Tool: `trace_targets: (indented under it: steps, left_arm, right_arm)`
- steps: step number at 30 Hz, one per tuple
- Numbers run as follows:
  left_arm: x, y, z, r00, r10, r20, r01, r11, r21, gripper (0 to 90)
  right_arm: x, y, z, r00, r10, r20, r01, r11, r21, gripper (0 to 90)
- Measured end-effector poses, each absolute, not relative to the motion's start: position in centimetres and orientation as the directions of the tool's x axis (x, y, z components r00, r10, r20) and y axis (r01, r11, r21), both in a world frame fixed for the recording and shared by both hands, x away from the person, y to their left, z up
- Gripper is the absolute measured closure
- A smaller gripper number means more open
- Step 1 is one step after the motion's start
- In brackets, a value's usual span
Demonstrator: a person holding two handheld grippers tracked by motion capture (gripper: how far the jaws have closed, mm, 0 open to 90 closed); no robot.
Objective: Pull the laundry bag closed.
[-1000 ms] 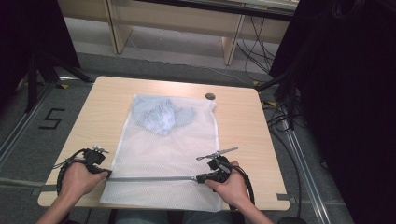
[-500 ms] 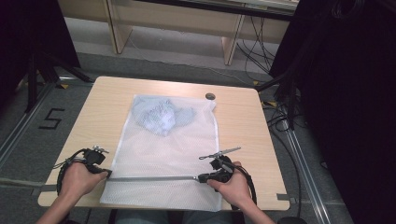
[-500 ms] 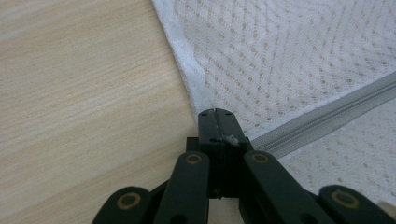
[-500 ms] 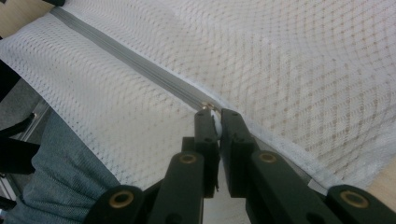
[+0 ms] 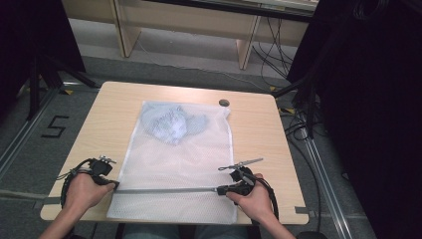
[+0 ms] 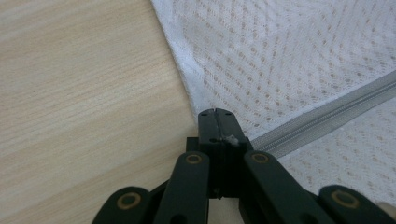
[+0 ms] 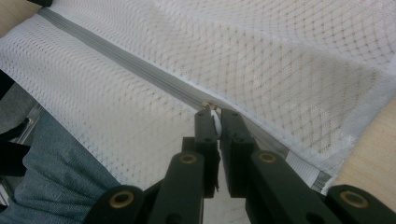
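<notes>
A white mesh laundry bag (image 5: 174, 159) lies flat on the wooden table (image 5: 109, 114) with a crumpled blue garment (image 5: 171, 122) inside its far end. A grey zipper (image 5: 164, 190) runs across the bag near the front edge. My left gripper (image 5: 115, 185) is shut on the bag's fabric at the zipper's left end, with its jaws pressed together (image 6: 215, 114) beside the zipper (image 6: 327, 119). My right gripper (image 5: 219, 189) is shut on the small white zipper pull (image 7: 215, 122), its jaws nearly touching (image 7: 215, 114) over the zipper track (image 7: 116, 58).
A small dark round object (image 5: 224, 102) sits on the table by the bag's far right corner. The person's jeans (image 7: 56, 177) lie below the bag's hanging front edge. A taped 5 (image 5: 54, 127) marks the floor at left; cables and desk legs stand beyond.
Hardly anything: the right hand has shifted a touch at the zipper, and the left hand has kept still.
</notes>
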State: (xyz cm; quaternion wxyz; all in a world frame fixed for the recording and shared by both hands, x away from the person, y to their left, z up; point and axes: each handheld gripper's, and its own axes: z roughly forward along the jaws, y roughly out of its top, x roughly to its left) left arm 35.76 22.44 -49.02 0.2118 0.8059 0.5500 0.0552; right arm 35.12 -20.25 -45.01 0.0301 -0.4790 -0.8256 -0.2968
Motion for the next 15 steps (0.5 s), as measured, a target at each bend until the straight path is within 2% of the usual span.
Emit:
trace_targets:
  steps: [15]
  left_arm:
    - [35.77, 22.44, -49.01, 0.392, 0.909, -0.143, 0.862, -0.309, 0.402, 89.9]
  right_arm:
    - [35.1, -20.86, -45.18, -0.533, 0.778, 0.333, 0.811, 0.356, 0.465, 86.8]
